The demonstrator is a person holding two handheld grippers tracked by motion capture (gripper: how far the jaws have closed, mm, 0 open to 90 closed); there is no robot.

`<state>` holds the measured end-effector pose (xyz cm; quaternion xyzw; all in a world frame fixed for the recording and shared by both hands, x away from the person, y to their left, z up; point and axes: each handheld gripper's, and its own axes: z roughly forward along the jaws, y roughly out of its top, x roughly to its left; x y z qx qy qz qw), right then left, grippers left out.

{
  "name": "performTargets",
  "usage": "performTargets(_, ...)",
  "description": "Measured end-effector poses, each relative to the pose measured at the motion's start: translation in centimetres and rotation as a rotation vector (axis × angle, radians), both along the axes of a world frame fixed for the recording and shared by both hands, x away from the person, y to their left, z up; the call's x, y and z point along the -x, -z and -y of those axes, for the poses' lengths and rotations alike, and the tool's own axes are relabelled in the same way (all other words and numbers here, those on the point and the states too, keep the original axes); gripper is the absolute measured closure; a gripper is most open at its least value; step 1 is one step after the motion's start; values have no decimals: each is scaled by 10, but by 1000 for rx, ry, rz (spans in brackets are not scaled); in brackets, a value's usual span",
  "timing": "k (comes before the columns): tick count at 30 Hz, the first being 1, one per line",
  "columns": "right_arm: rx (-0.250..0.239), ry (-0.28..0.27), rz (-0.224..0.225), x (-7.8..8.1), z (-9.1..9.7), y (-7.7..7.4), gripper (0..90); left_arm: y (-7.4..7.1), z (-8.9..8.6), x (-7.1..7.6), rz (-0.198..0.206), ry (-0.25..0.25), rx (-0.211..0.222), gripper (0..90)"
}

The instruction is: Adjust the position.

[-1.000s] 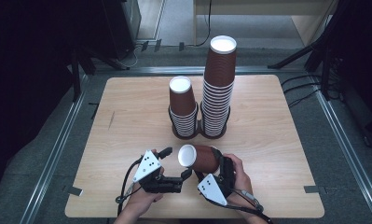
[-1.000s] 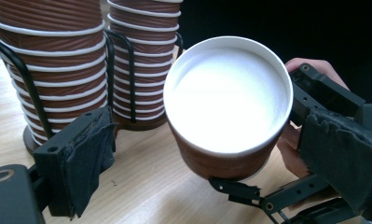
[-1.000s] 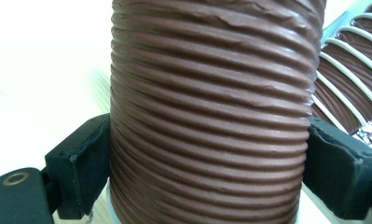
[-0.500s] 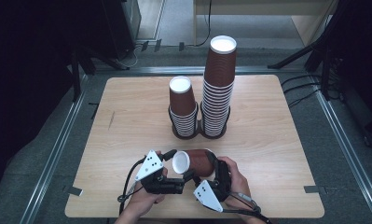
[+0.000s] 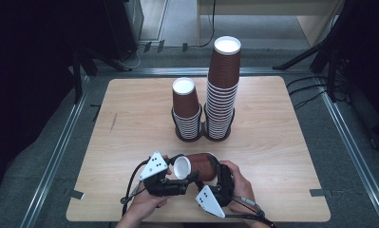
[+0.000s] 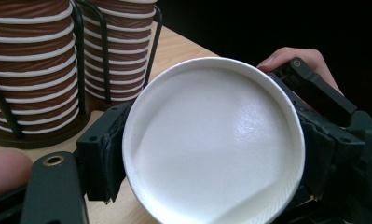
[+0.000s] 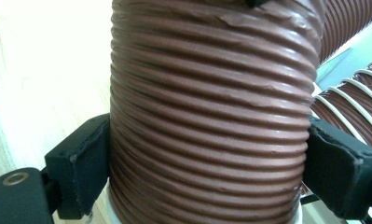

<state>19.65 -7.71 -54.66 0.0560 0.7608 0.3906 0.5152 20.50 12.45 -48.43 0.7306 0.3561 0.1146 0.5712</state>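
A brown ribbed paper cup (image 5: 203, 166) lies on its side just above the table's front edge, white round end to the left. My left gripper (image 5: 183, 170) is shut on that white end (image 6: 211, 140), one jaw on each side of it. My right gripper (image 5: 217, 170) is shut across the cup's ribbed body (image 7: 211, 116). In their own views the left gripper (image 6: 211, 154) and right gripper (image 7: 207, 172) both have pads pressed on the cup. A hand holds each gripper.
A short stack of upturned cups (image 5: 185, 107) and a tall stack (image 5: 222, 90) stand in a black wire holder (image 5: 203, 135) at mid-table, just behind the held cup. The wooden table (image 5: 282, 142) ends close to the hands.
The cup and both grippers have slid a little toward the front edge and to the left. Both grips have stayed on the cup.
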Motion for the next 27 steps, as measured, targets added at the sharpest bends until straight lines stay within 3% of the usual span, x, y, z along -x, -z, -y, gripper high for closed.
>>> performTargets(7,-14,-2,-34,0,-1,0,83,-1,-1,1,15,18,-25,222)
performTargets(11,-37,-12,-56,0,-1,-2,73,-1,-5,-1,-3,15,11,223)
performTargets(14,-64,-37,-98,0,2,-4,67,-1,-6,0,25,9,-9,224)
performTargets(16,-64,-32,-106,0,3,-5,62,-1,-9,-1,24,-6,2,225)
performTargets(20,-126,-35,-153,-2,7,-11,45,-1,-18,-4,24,-43,27,226)
performTargets(27,-228,9,-202,-8,17,-18,36,0,-28,-6,47,-104,74,226)
